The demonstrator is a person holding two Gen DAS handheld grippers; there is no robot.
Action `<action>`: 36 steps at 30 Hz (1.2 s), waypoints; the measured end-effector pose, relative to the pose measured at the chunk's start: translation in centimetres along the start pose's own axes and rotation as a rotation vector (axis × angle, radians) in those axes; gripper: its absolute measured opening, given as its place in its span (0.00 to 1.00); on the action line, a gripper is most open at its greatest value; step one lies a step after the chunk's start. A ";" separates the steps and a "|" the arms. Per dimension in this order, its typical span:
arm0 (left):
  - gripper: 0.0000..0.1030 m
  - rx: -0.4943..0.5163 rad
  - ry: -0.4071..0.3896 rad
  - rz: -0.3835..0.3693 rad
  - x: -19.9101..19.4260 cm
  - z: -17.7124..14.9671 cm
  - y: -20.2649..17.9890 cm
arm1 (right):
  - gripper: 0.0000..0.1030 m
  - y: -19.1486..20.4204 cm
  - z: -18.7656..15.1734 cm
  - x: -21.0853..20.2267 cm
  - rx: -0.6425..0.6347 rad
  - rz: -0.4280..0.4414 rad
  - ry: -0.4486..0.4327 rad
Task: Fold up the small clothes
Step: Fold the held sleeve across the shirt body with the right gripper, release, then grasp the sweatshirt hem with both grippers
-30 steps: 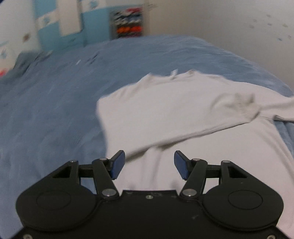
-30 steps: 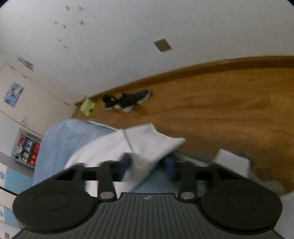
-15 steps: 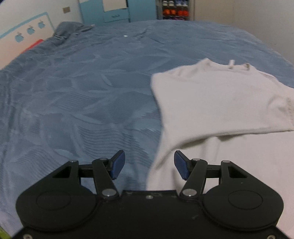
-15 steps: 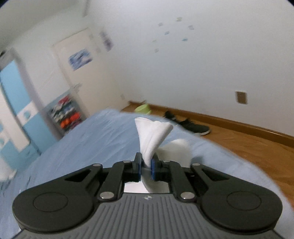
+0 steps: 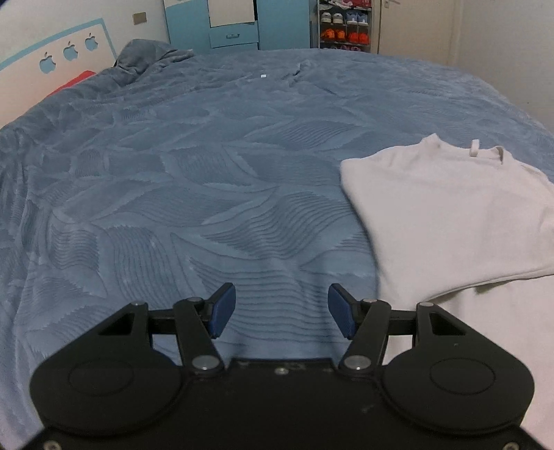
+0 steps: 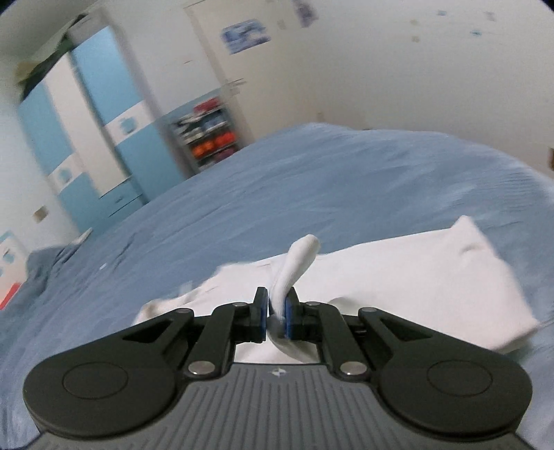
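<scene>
white long-sleeved top (image 5: 450, 214), one counted: being kept on the blue bedspread (image 5: 207, 180), one side already lying folded over the body. right hand-held gripper (image 6: 276, 308), one: being held clamped on a bunched fold of the top, probably a sleeve end. left hand-held gripper (image 5: 281, 311), one: being held apart, empty, above bare bedspread just beside the top's edge. risks being noted: the thin pinch being pulled free mid-carry; the folded layer being dragged askew, since nothing is pinning it. one shoe rack (image 5: 344, 24) being noted behind.
</scene>
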State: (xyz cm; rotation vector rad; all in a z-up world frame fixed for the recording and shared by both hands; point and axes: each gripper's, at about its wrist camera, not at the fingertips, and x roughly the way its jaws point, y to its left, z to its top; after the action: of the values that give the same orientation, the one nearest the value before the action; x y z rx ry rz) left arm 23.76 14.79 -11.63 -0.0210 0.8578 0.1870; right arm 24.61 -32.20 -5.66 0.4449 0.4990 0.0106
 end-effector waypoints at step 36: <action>0.59 -0.063 0.106 -0.034 2.4 -4.0 4.7 | 0.29 18.0 -10.2 7.4 -0.377 0.281 0.461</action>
State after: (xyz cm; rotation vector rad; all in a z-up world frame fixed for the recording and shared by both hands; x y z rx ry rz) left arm 21.49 19.46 -15.74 -0.1057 0.9559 0.1820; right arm 28.10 -10.86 -9.61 0.1340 0.8641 0.4793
